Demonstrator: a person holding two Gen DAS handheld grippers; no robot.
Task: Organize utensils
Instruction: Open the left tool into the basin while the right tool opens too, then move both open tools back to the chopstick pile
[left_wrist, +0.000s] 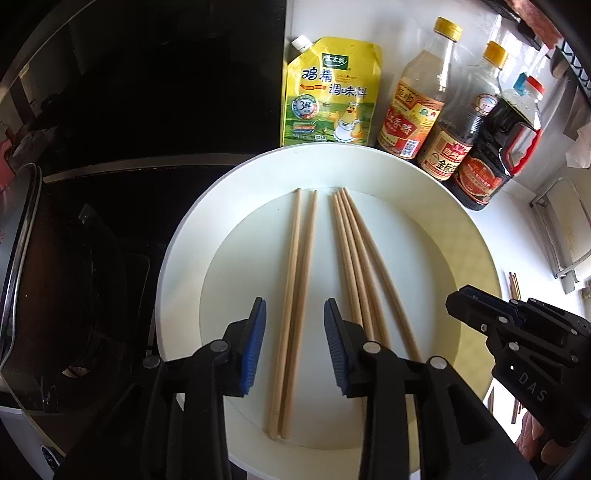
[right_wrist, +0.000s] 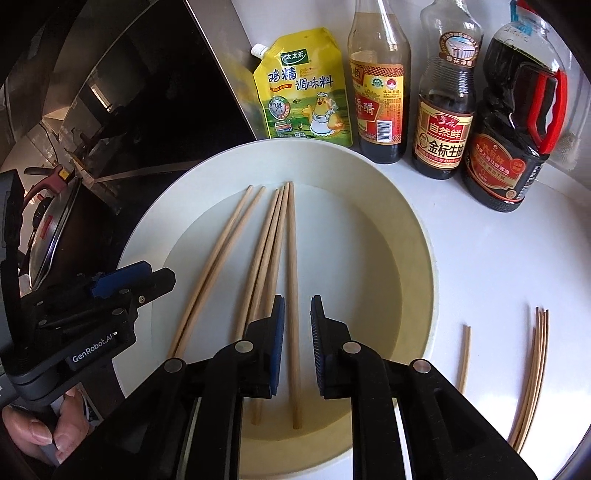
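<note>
White countertop (right_wrist: 498, 258) bearing a round plate (left_wrist: 177, 266) that holds five wooden chopsticks (left_wrist: 295, 295). Left gripper (left_wrist: 294, 345), jaws apart, straddles the left pair untouched; right gripper (right_wrist: 297, 347), slightly parted, straddles the rightmost stick. Loose chopsticks (right_wrist: 532, 376) lie beside the plate.

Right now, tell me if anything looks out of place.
Yes. Several chopsticks lie loose on the counter right of the plate, while five others lie on the plate. One loose stick lies apart from the rest. Nothing looks spilled or broken.
</note>
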